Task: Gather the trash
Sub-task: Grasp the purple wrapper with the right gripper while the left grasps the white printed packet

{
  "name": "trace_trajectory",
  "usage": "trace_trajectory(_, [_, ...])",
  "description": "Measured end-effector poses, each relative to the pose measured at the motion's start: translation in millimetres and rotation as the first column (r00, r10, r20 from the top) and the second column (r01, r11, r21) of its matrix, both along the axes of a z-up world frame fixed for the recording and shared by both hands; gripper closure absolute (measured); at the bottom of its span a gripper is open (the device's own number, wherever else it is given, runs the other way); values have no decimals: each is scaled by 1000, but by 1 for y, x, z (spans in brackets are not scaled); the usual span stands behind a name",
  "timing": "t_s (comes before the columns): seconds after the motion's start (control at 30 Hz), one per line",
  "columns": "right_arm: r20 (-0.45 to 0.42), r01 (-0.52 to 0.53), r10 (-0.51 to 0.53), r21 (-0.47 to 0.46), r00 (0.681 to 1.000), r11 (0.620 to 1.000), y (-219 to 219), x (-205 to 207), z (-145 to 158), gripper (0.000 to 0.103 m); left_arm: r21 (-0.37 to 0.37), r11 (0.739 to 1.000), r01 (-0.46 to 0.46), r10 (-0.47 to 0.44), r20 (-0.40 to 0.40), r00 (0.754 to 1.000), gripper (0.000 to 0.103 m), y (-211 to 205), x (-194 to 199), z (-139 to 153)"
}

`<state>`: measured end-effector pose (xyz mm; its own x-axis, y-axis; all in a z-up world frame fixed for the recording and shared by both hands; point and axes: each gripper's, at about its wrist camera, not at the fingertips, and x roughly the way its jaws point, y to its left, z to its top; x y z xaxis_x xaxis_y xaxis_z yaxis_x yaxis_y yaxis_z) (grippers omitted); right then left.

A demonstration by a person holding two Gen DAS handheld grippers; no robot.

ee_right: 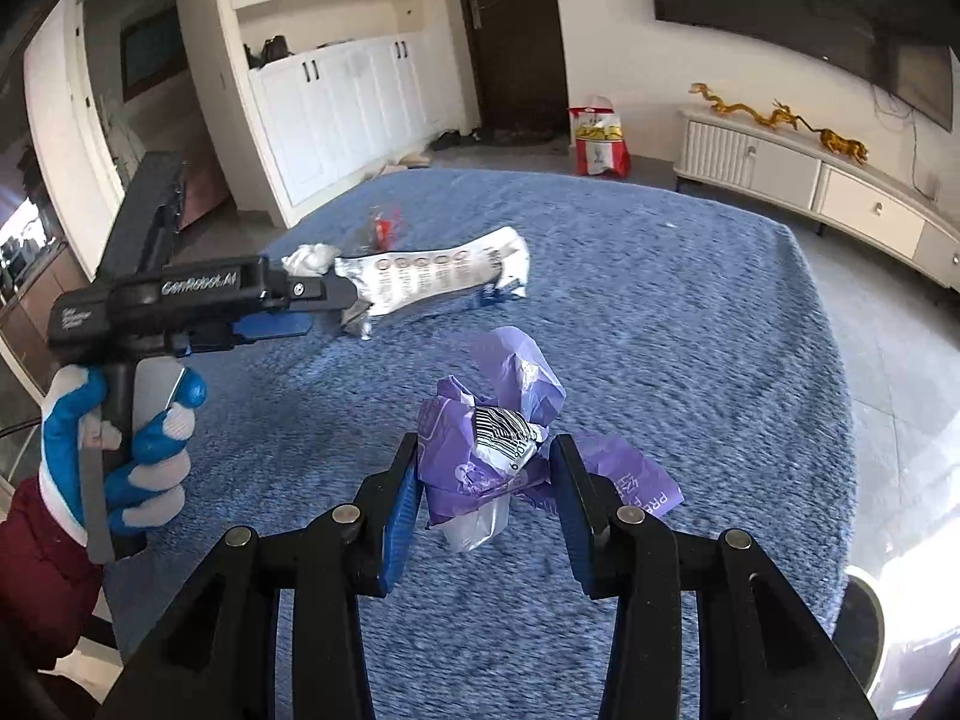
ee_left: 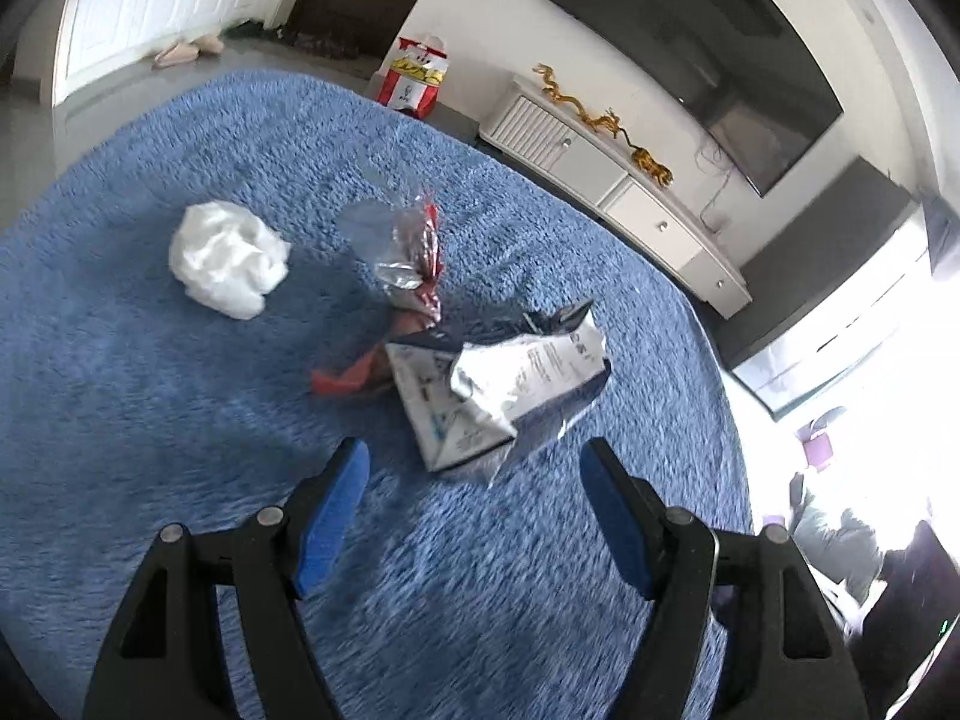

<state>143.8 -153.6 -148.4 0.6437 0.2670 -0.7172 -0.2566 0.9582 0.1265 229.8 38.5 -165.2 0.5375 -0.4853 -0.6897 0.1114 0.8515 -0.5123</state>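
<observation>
At lower centre of the right wrist view, the right gripper (ee_right: 483,474) has its jaws clamped on a crumpled purple wrapper (ee_right: 480,450): light, soft, crushable. Left gripper (ee_left: 474,468) jaws apart near the white packet (ee_left: 498,387); grip its raised fold.

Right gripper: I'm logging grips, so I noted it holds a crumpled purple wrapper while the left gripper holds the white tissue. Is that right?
Half right. The right gripper does hold the purple wrapper. The left gripper holds nothing: the left wrist view shows its jaws open over the blue rug, with the white tissue lying apart from it on the rug.
</observation>
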Motion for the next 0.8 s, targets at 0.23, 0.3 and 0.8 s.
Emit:
trace_trajectory(0.23, [6,34,-34,-6,999,999,-27,-6,0,61,-2,996,-87,86,-36,996,33,-12,25,-7])
trace_trajectory(0.3, [7,45,-45,-3,999,999,-34,-9,0,61,16,994,-105,106,-39,994,34,-16,27,-6])
trace_trajectory(0.8, [19,105,-105,8,994,994,-48,-32,4,61,47,995,-90,89,11,996,75,-20,-15,3])
